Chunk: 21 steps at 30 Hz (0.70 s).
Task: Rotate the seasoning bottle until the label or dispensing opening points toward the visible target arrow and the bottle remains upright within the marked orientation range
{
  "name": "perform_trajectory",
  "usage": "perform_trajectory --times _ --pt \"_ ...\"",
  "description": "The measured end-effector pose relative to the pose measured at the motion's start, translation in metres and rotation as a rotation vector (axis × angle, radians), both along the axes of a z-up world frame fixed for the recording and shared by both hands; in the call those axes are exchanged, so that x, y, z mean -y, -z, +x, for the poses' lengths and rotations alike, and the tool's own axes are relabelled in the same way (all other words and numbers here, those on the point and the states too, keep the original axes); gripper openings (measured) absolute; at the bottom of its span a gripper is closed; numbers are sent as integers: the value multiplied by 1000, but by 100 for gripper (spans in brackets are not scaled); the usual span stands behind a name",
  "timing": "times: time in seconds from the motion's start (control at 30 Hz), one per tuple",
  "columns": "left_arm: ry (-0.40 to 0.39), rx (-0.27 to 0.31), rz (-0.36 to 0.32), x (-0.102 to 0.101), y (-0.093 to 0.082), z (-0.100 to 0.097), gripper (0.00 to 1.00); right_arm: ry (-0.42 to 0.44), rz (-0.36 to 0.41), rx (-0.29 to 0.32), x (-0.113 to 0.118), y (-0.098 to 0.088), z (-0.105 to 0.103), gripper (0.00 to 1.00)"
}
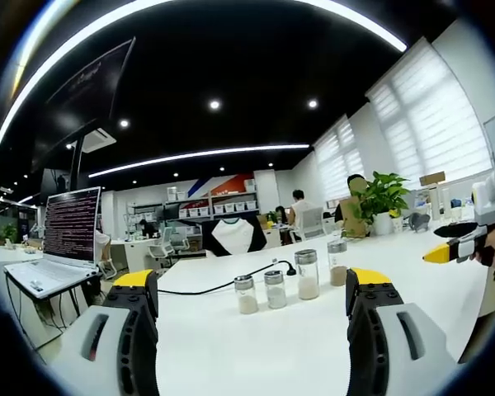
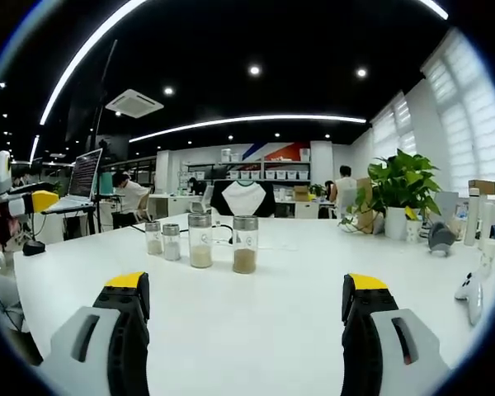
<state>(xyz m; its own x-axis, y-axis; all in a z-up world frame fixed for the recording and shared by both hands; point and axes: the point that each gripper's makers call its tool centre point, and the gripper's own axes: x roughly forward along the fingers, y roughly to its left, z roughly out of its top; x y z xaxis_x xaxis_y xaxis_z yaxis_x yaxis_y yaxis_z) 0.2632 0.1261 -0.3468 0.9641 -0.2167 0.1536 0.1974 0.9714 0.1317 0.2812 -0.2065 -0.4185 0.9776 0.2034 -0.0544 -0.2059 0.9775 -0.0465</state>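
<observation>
Both our left gripper (image 1: 252,309) and right gripper (image 2: 243,309) hang agape, empty. Four seasoning bottles (image 2: 201,241) stand close together mid-table (image 2: 272,322); we risk toppling a neighbour while twisting one.

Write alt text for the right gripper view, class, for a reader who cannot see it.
Four seasoning bottles stand upright in a row on a white table, beyond the open right gripper, which holds nothing. A potted plant stands at the right, a laptop at the left, where the left gripper enters.
</observation>
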Motion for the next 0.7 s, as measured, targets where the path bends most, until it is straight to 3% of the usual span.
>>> perform_trajectory --times 0.27,0.37,0.7 --pt "7 -5 -3 3 2 0 100 0 12 -2 -1 0 1 100" --pt "10 -6 2 4 2 0 100 3 55 -11 1 0 2 100" --pt "8 0 7 4 0 -3 100 -12 45 2 -2 -9 6 100"
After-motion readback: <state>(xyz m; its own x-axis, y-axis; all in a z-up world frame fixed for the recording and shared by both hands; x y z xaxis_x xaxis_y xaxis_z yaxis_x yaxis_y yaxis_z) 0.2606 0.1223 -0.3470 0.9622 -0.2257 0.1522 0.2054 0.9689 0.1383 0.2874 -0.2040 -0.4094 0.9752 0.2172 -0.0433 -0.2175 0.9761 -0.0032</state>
